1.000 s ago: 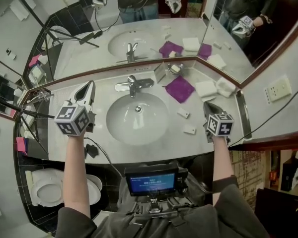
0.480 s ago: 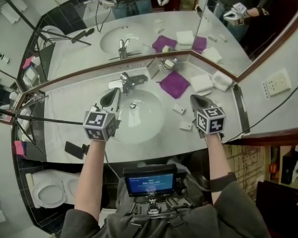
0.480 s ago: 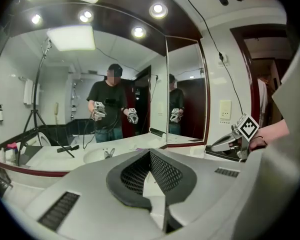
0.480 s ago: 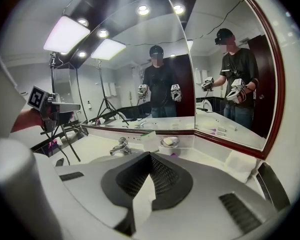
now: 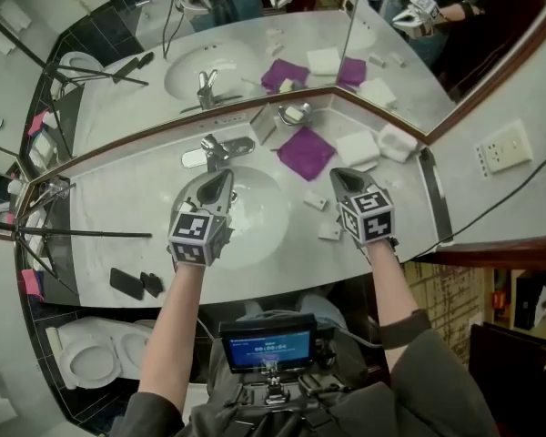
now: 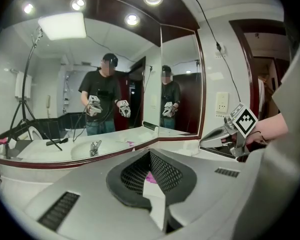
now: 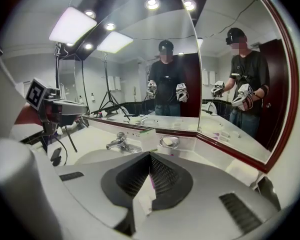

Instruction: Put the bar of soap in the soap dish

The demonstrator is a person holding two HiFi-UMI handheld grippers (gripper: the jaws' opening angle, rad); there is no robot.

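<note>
White soap bar (image 5: 328, 232), by my read, lay on the near side of purple cloth (image 5: 305, 151), just beside right gripper (image 5: 339, 174); left gripper (image 5: 224, 177) farther off. Both claws clenched, empty.

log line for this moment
left gripper: shut, empty, over basin | right gripper: shut, empty, beside basin | soap dish: behind purple cloth

Left tongs (image 5: 222, 177) hang over the sink (image 5: 266, 218), right tongs (image 5: 338, 174) beside the purple cloth (image 5: 302, 152).
</note>
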